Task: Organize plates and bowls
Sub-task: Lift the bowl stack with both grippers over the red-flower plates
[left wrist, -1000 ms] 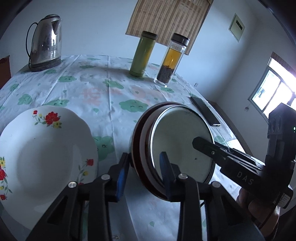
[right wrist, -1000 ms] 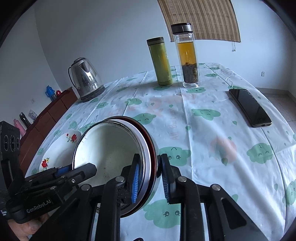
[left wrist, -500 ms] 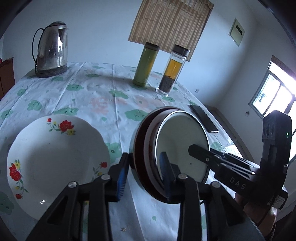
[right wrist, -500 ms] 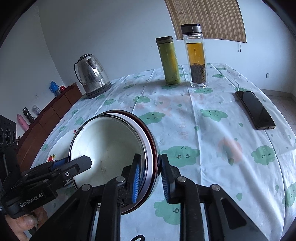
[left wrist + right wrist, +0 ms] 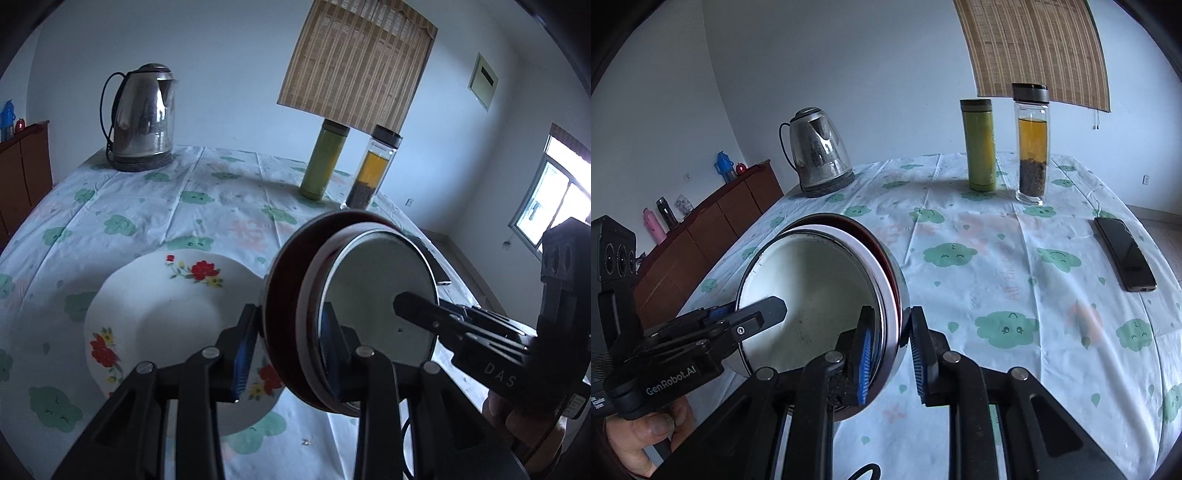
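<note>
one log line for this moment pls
left gripper: shut on nested bowls | right gripper: shut on nested bowls | bowls: tilted, above table | floral plate: beside

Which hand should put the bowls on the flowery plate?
Left. The left tongs grip the bowls right beside the flowery plate; the right tongs hold their far rim.

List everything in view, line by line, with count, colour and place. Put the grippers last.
nested bowls: one stack, steel outside, dark red and white rims, white inside, held tilted above the table.
floral plate: one, white with red flowers, on the tablecloth left of the bowls.
kettle: one, steel, far left corner.
green flask: one, far side.
glass tea bottle: one, amber liquid, right of the flask.
phone: one, black, right edge.
sideboard: one, brown, by the wall.
left gripper: black, blue pads, on the bowls' rim.
right gripper: same, opposite rim.
</note>
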Motion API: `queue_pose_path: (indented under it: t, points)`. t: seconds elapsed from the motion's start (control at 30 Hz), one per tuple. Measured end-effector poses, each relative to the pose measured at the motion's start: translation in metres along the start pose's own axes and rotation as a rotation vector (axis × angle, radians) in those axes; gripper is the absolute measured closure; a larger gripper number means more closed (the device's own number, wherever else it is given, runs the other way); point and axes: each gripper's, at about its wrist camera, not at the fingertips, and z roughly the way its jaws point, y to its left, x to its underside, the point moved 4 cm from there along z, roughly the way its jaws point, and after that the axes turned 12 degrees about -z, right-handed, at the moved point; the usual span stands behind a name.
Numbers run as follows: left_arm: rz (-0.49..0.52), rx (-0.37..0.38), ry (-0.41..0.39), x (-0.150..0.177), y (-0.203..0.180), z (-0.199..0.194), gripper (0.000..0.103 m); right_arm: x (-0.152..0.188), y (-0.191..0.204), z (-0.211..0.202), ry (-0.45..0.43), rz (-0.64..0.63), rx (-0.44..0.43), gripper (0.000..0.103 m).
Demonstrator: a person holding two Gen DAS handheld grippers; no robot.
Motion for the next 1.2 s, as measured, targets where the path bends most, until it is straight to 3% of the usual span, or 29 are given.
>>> queue_pose_path:
  t: [0.23,0.47,1.2]
  points:
    - [-0.033,-0.033,-0.027,-0.008,0.037,-0.023,0.074,-0.013,0.040,0.017,0.025,-0.061,-0.050,0.085]
    - [-0.102,-0.037,0.008,-0.011,0.076,-0.024,0.072,-0.020,0.069,0.044,0.092,-0.109,-0.104,0.085]
    - [-0.104,-0.052,0.074,-0.011,0.094,-0.012,0.071,-0.029,0.084,0.071,0.193,-0.170,-0.110,0.084]
